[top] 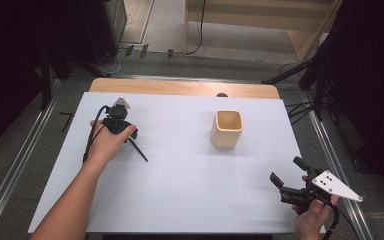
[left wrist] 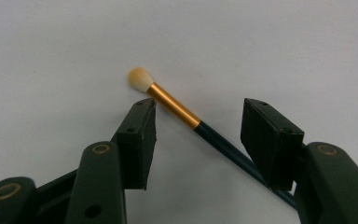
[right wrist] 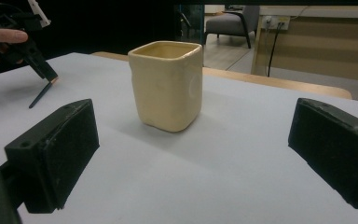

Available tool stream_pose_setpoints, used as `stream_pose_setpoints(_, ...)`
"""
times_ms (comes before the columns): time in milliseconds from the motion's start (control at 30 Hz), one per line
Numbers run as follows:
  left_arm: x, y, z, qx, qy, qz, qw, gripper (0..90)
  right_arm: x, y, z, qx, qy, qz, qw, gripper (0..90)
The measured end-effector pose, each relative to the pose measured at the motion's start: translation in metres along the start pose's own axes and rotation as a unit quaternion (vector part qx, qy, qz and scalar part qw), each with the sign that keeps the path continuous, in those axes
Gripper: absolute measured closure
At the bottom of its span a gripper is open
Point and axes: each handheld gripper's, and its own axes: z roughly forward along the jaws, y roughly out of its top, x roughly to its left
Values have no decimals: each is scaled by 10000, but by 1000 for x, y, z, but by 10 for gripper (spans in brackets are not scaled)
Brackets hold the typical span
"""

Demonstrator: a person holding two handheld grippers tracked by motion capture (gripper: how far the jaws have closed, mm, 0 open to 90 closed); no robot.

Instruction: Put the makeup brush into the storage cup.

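Claw on the left [left wrist: 198, 121] spread over a small brush; claw on the right [top: 285, 172] spread and hanging at the near right of the worktop.

Left claw's two black jaws stand apart on either side of the slim brush with a dark handle, gold metal ferrule and pale bristle tuft [left wrist: 177, 106], which lies flat on the white worktop [top: 180, 170] at the left, its handle passing close by one jaw but not pinched. Judging by its build, the brush is very light, stiff along handle and ferrule, soft at the tuft; its thin round handle may roll or slip, so the ferrule or the handle just behind it looks the best hold. Well apart to the right stands a cream, square-mouthed ceramic cup [top: 227, 129], upright, likely heavier and breakable, with the right claw's jaws wide open toward it.
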Motion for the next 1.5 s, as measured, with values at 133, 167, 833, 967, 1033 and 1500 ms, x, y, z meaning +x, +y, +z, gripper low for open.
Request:
stream_pose_setpoints(133,-1,2,2,26,61,-68,10000,476,0,0,0,1,0,-1,10000,21)
stream_pose_setpoints(167,-1,2,2,49,137,-35,9999,476,0,0,0,1,0,-1,10000,21)
stream_pose_setpoints(833,-11,10,12,479,521,208,9973,847,2,-1,3,76,-73,11,9999,36)
stream_pose_setpoints(967,-15,10,13,476,631,429,9959,854,4,0,4,105,-37,27,9999,36)
stream_pose_setpoints(1033,-13,9,12,467,535,455,9964,855,3,-1,4,120,-31,36,9999,36)
stream_pose_setpoints(1500,-8,2,-26,-786,-713,542,9929,855,5,6,7,161,-123,77,9998,51)
